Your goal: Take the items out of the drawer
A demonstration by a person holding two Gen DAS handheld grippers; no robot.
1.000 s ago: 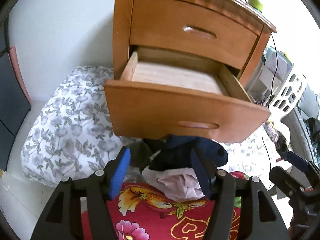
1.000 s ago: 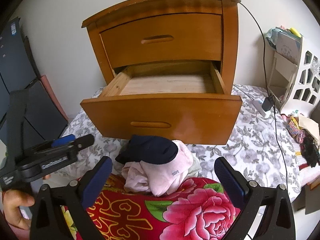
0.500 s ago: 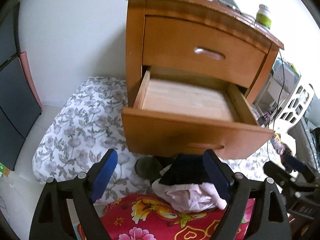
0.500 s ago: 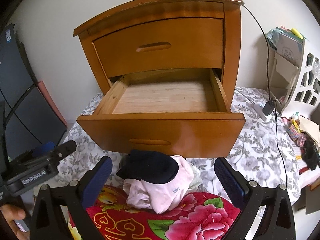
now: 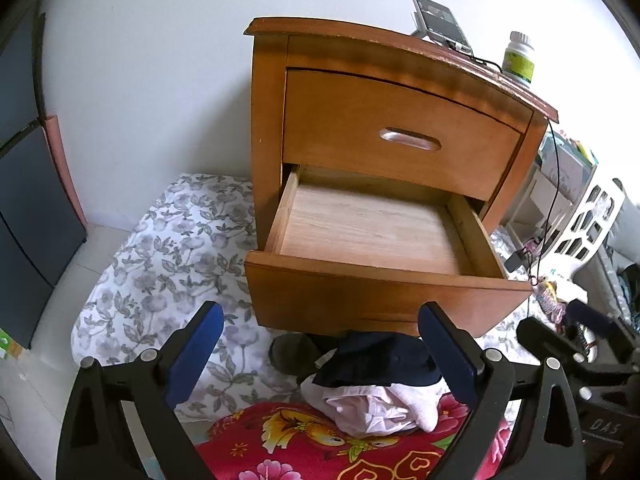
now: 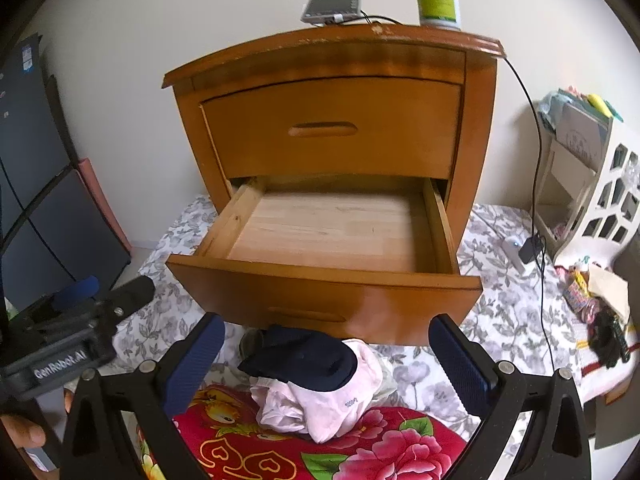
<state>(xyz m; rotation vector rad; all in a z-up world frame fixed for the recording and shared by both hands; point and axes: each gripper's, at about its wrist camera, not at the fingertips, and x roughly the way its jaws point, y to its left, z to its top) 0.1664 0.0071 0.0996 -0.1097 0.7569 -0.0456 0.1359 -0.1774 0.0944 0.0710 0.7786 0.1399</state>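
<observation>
Two grippers wide-jawed — left gripper [image 6: 76,344] marked "GenRobot.AI", drawer [image 6: 332,236] bare

Dark sock [image 5: 290,354] half hidden under the open drawer's front [image 5: 360,300]

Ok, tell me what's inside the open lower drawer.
Only bare pale wooden boards show inside the open lower wooden drawer. Its rear strip, under the closed upper drawer, is hidden.

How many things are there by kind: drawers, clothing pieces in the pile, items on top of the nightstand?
Drawers: 2, upper drawer closed, lower drawer open and bare inside
Clothing pieces clearly told apart: 2, dark garment over pink garment
Items on the nightstand top: 2, phone and bottle
Total: 6
</observation>
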